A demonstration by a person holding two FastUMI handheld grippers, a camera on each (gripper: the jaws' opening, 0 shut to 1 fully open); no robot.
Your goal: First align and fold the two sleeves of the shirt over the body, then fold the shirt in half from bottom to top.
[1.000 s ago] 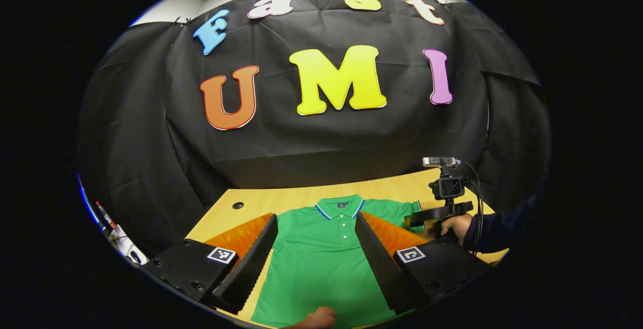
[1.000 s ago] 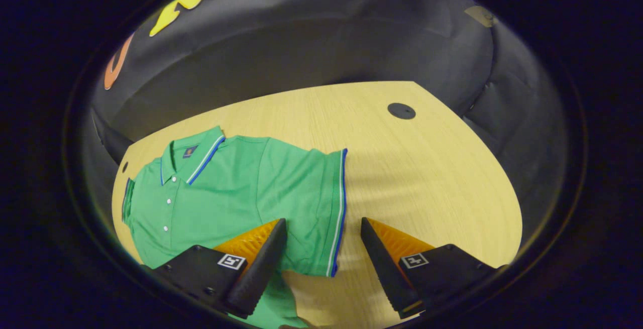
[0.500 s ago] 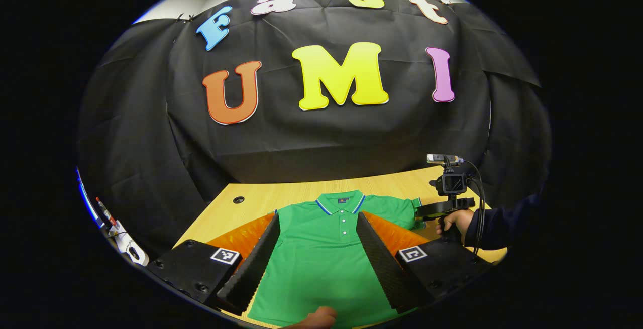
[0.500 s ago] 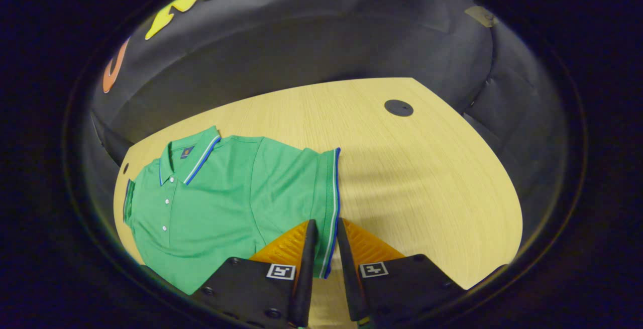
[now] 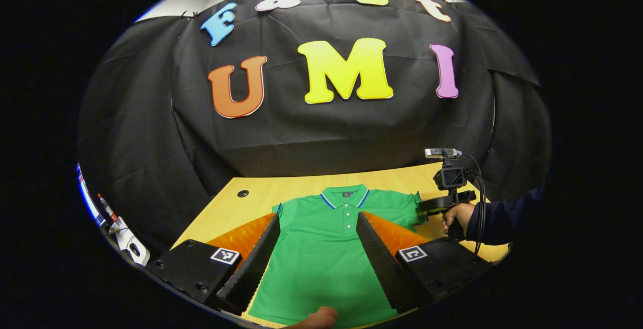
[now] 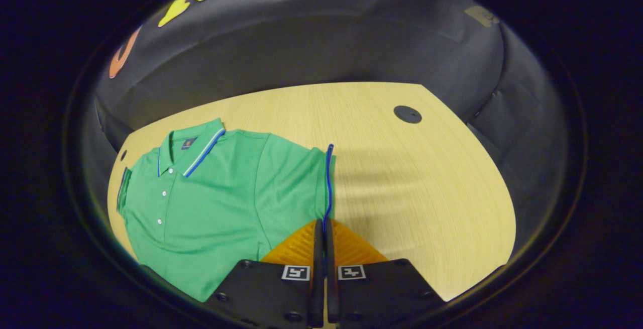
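1. Light wood table [image 6: 427,178], grain visible.
2. Round black grommet [image 6: 407,114] in tabletop, far right corner; another [image 5: 243,193] far left.
3. Black cloth wall [image 5: 326,128] behind table.
4. White cabled gear [image 5: 125,241] hangs at left edge.

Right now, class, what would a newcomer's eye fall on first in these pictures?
A bright green polo shirt lies flat on the pale wooden table, collar toward the black cloth wall. The right gripper is shut on the sleeve's striped cuff at the shirt's edge, while the left gripper hangs open over the body.
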